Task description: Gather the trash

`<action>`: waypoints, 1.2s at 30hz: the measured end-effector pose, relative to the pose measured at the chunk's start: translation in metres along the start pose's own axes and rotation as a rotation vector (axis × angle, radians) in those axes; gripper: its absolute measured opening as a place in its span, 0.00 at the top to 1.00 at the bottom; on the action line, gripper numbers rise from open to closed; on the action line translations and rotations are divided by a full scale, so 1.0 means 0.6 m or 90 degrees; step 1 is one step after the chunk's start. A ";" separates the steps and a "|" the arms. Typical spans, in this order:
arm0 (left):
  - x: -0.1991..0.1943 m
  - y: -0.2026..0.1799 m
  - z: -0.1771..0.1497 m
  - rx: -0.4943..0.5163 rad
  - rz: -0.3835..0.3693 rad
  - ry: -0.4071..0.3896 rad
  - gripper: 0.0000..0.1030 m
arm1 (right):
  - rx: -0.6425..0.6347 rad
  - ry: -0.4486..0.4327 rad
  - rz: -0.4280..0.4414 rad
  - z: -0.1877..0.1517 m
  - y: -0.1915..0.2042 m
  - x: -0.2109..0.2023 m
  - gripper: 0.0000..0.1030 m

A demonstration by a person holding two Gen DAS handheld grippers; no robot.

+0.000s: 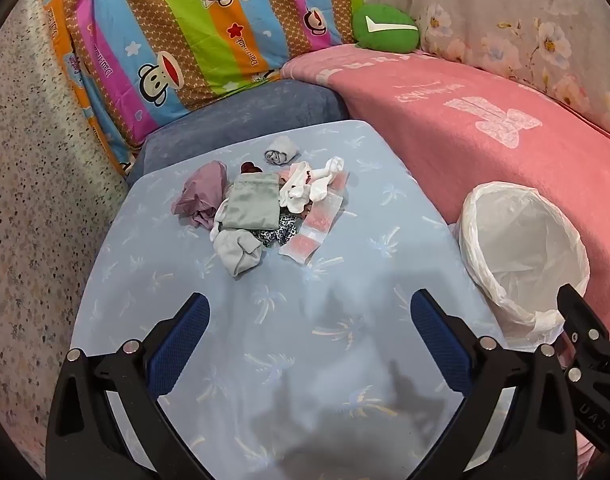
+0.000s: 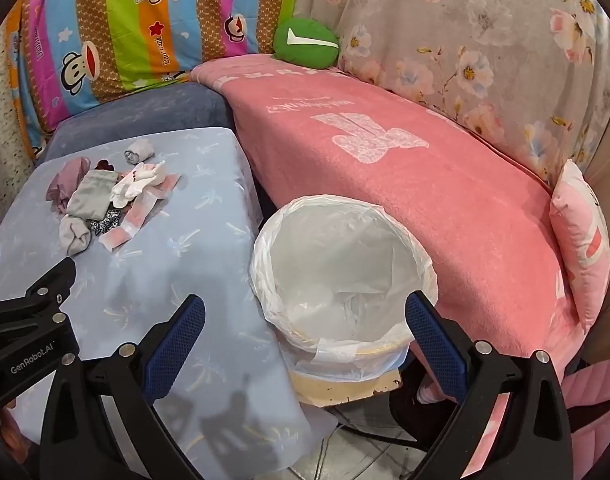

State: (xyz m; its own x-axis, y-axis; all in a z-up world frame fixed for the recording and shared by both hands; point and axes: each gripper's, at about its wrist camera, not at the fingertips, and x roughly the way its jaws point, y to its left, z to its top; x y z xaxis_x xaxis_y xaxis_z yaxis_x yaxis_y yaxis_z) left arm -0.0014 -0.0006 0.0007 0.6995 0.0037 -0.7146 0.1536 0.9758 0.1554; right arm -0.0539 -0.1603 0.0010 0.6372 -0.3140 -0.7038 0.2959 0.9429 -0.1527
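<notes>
A pile of trash lies on the light blue table: a purple wad, a grey-green pouch, white crumpled paper, a pink-and-white strip, a grey wad and a small grey wad apart behind. The pile also shows in the right wrist view. My left gripper is open and empty, well short of the pile. My right gripper is open and empty, over the near rim of a bin lined with a white bag, also in the left wrist view.
A sofa under a pink blanket runs behind and right of the bin. A striped cartoon quilt, a green cushion and a floral cover stand at the back. A blue-grey seat is behind the table.
</notes>
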 end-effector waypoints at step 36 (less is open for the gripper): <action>-0.007 -0.001 0.001 -0.022 0.007 0.007 0.07 | -0.005 0.004 -0.002 0.006 -0.003 0.006 0.05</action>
State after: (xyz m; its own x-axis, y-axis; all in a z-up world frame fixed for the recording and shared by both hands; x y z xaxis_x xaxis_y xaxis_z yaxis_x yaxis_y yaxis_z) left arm -0.0042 -0.0014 0.0039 0.6937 0.0168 -0.7201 0.1219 0.9826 0.1404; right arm -0.0496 -0.1633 0.0010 0.6320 -0.3170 -0.7072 0.2931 0.9425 -0.1605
